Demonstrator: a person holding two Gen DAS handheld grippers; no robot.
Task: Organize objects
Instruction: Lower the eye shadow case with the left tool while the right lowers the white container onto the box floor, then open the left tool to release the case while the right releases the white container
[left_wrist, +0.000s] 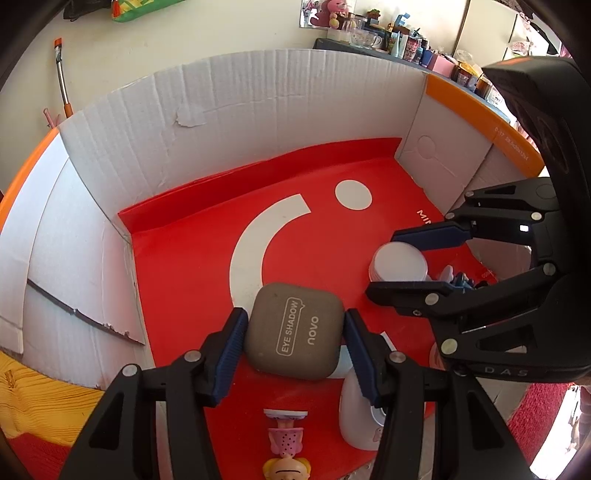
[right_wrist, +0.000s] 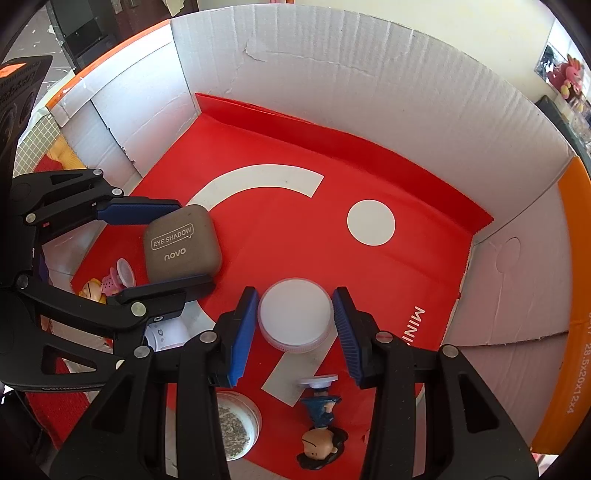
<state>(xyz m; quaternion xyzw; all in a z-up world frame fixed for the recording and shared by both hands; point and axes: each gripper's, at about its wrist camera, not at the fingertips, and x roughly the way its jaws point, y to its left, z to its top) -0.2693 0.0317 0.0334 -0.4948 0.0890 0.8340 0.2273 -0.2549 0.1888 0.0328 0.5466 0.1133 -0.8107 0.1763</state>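
A grey square eye shadow case (left_wrist: 293, 328) (right_wrist: 181, 243) sits low over the red floor of a white cardboard box (left_wrist: 236, 103). My left gripper (left_wrist: 293, 317) (right_wrist: 192, 245) is shut on it, blue pads pressed against two opposite sides. To its right is a round white jar (right_wrist: 295, 317) (left_wrist: 400, 262), with my right gripper (right_wrist: 295, 295) (left_wrist: 384, 262) shut on it, one pad on each side of the lid. Whether either thing rests on the floor or hangs just above it I cannot tell.
The box floor is a red sheet (right_wrist: 295, 192) with white shapes. On it lie a blond figurine in pink (left_wrist: 286, 439), a dark-haired figurine in blue (right_wrist: 321, 424), a white bottle (left_wrist: 356, 413) and a small pot of grey powder (right_wrist: 234, 424). A cluttered shelf (left_wrist: 388, 33) stands beyond.
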